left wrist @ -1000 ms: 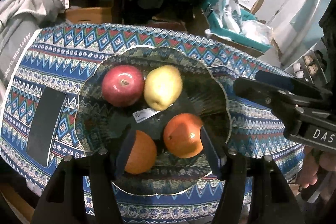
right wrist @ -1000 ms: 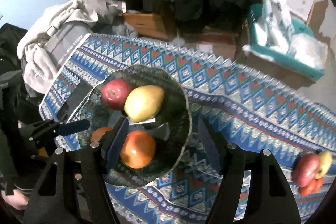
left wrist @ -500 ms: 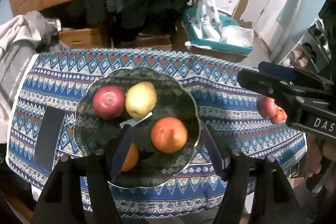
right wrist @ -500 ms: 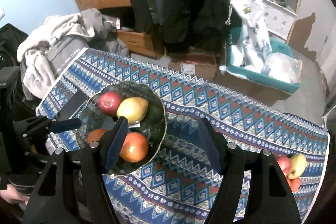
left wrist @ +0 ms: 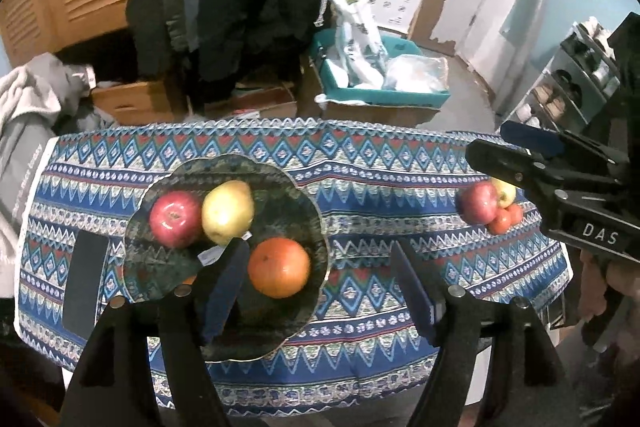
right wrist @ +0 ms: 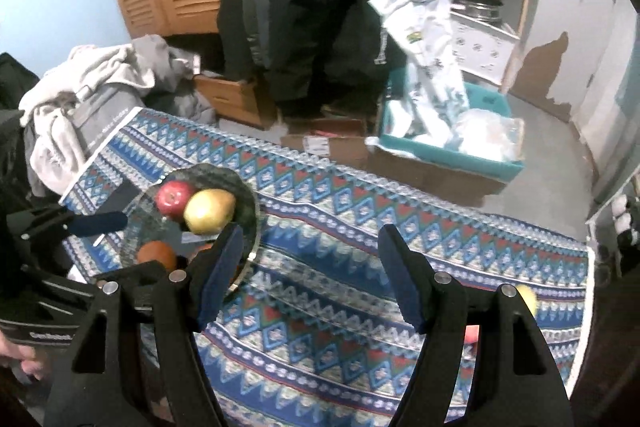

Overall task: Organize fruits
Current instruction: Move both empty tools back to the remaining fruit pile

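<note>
Both the left tool (left wrist: 316, 283) and right tool (right wrist: 308, 267) hang spread and empty above the bench (left wrist: 360, 163); the bowl (left wrist: 168, 267) already gathers an apple (left wrist: 174, 213), pear (left wrist: 227, 213) and orange (left wrist: 279, 267); loose fruit (left wrist: 486, 205), apparently ungathered, waits at the far right edge.

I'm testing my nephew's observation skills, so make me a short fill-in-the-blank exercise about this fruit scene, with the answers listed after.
1. The yellow pear lies in the dark bowl touching a red ____.
2. Both the left gripper and the right gripper are open and hold ____.
3. The dark bowl sits on a patterned ____.
4. The flat black phone lies just ____ the bowl.

Missing words: apple; nothing; tablecloth; outside
</note>
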### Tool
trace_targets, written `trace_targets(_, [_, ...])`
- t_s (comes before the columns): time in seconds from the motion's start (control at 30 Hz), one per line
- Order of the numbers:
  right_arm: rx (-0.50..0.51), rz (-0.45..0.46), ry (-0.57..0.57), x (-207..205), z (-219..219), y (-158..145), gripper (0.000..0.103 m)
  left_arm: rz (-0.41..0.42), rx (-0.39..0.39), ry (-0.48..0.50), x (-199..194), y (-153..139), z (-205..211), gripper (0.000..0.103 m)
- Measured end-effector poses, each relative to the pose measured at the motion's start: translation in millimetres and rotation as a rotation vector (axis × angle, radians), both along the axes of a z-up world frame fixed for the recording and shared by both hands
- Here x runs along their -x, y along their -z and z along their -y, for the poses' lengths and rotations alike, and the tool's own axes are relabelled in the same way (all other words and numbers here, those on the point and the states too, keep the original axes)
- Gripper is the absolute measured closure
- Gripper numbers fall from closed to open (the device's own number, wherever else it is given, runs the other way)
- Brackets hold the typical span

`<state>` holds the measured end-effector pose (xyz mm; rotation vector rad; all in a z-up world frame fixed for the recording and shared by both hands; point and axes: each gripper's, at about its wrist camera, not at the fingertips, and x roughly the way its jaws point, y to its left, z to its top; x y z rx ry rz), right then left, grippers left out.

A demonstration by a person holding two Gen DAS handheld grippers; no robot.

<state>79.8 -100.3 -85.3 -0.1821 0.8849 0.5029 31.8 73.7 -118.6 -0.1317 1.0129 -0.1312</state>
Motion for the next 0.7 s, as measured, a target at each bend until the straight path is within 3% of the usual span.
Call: trace_targets(0.7, [0.019,0.033,0.115,12.4,94.1,-4.5,0.032,0.018,-0.044,0.115,0.2,-15.7,68.5,0.027])
